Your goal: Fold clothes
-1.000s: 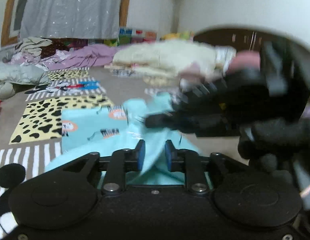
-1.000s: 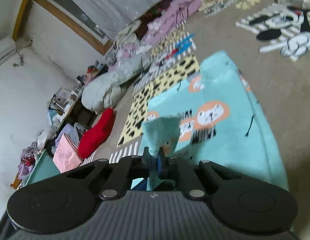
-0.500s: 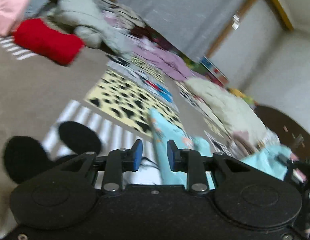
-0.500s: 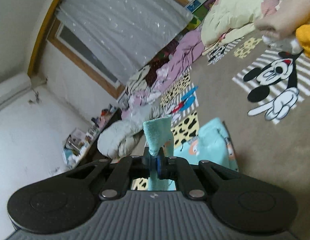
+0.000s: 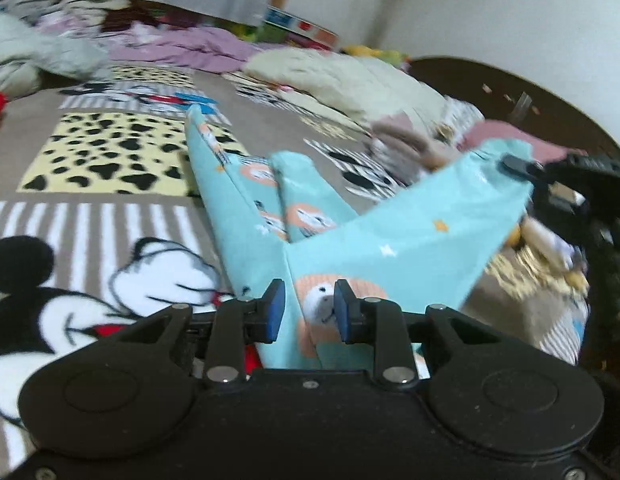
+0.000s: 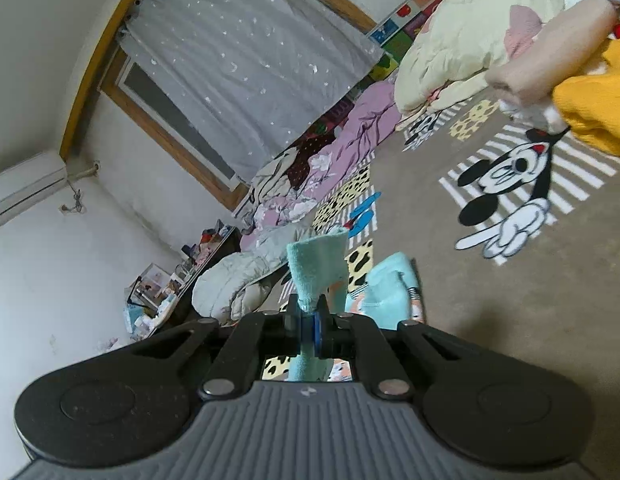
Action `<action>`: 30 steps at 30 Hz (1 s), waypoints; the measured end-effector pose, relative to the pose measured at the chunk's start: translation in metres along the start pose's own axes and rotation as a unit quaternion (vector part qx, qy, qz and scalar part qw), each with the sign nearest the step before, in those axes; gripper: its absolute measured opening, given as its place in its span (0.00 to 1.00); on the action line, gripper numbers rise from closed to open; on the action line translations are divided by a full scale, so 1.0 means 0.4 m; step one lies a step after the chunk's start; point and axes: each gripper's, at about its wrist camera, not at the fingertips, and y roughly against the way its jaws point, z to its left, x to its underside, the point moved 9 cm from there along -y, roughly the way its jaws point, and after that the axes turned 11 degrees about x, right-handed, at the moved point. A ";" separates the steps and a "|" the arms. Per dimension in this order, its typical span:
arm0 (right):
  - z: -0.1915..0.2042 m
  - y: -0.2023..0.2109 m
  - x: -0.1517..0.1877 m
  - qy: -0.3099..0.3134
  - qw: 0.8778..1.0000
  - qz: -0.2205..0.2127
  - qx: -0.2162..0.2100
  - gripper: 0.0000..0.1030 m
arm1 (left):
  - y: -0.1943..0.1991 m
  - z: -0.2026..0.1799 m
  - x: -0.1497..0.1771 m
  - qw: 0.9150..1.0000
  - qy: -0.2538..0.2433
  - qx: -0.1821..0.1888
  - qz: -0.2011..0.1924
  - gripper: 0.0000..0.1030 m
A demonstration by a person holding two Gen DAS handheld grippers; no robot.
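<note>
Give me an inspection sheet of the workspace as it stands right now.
Surface: grey cartoon-mouse patterned carpet.
Job's things: turquoise animal-print cotton garment, partly lifted off the floor.
Clutter: cream quilt, purple bedding, grey padded bundle, yellow fabric.
Grippers: left gripper open, garment between its fingers; right gripper shut on a garment corner.
Cables: nothing seen on the floor.
Surroundings: grey star-print curtain, wall air conditioner.

The teal garment (image 5: pixel 409 240) is soft, matt cloth, a bit fuzzy at its cuff. The carpet (image 6: pixel 489 304) looks short and woolly. Both grippers have dull black plastic bodies with shiny metal screws. The curtain (image 6: pixel 246 52) seems thin, maybe see-through.
</note>
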 end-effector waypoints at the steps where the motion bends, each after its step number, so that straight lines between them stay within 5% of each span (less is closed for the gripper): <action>1: -0.013 0.005 -0.002 -0.003 1.000 -0.003 0.003 0.08 | -0.006 -0.009 0.005 1.000 -0.009 0.005 0.007 0.23; 7: -0.085 -0.012 -0.007 -0.016 1.000 0.001 0.015 0.08 | -0.078 -0.040 0.070 0.991 -0.094 -0.039 0.085 0.23; 18: -0.204 -0.037 0.033 -0.042 0.999 -0.007 0.028 0.08 | 0.006 0.008 0.016 1.000 0.006 0.028 0.008 0.26; 25: -0.253 -0.048 0.048 -0.082 0.997 -0.010 -0.001 0.08 | -0.061 -0.031 0.095 0.993 -0.054 0.012 0.102 0.25; 27: -0.232 -0.041 0.041 -0.080 0.996 -0.015 -0.029 0.08 | -0.068 -0.040 0.100 0.992 -0.071 0.006 0.107 0.25; 30: -0.225 -0.061 0.053 -0.049 0.999 -0.003 -0.012 0.08 | -0.054 -0.044 0.085 0.993 -0.064 0.013 0.101 0.26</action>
